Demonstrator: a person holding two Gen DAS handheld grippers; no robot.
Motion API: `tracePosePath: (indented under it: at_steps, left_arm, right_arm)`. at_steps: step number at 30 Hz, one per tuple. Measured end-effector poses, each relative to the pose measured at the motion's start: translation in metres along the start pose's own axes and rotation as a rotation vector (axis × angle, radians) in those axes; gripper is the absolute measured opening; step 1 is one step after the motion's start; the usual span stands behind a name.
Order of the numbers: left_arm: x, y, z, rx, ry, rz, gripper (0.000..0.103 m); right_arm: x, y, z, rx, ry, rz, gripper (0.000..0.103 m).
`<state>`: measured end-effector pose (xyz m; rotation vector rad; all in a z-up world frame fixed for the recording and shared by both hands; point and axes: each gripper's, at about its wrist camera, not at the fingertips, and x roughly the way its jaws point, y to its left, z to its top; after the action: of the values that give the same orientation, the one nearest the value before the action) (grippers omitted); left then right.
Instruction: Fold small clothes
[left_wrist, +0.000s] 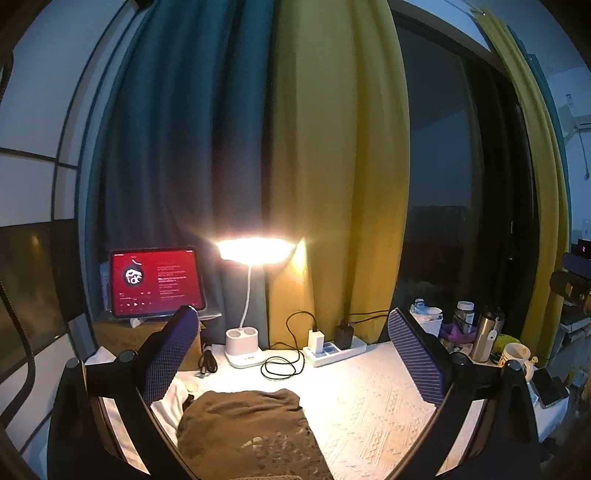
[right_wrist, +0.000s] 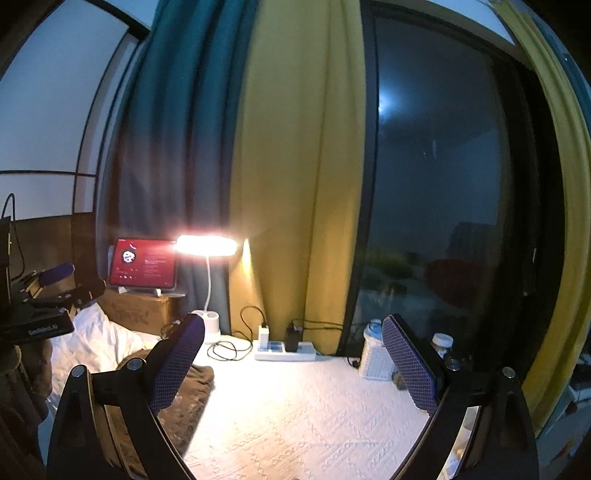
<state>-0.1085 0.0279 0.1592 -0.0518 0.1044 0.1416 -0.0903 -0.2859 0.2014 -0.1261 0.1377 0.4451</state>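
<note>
Brown garment (left_wrist: 243, 424) lies bunched at the near left of the cloth-covered table (left_wrist: 369, 398); both grippers, left (left_wrist: 295, 354) and right (right_wrist: 293, 365), hover wide open and empty, so any grasp should pinch an edge, not the bulk.

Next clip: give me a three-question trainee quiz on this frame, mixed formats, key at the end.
1. True or false: the left gripper grips the brown garment.
2. What glows red beside the lit desk lamp? A) tablet B) mug C) bottle
3. Fill in: the power strip lies on the white ____ cloth.

Key: 1 false, both the left and right gripper are open and empty. 2 A, the tablet. 3 textured.
</note>
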Motion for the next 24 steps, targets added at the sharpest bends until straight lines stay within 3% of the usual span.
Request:
tracePosePath:
  at_steps: [24]
  left_arm:
    - [0.011,0.008,-0.013,-0.030,0.052,0.007,0.101]
  right_arm:
    - [0.032,-0.005,-0.022,0.046,0.094,0.004,0.099]
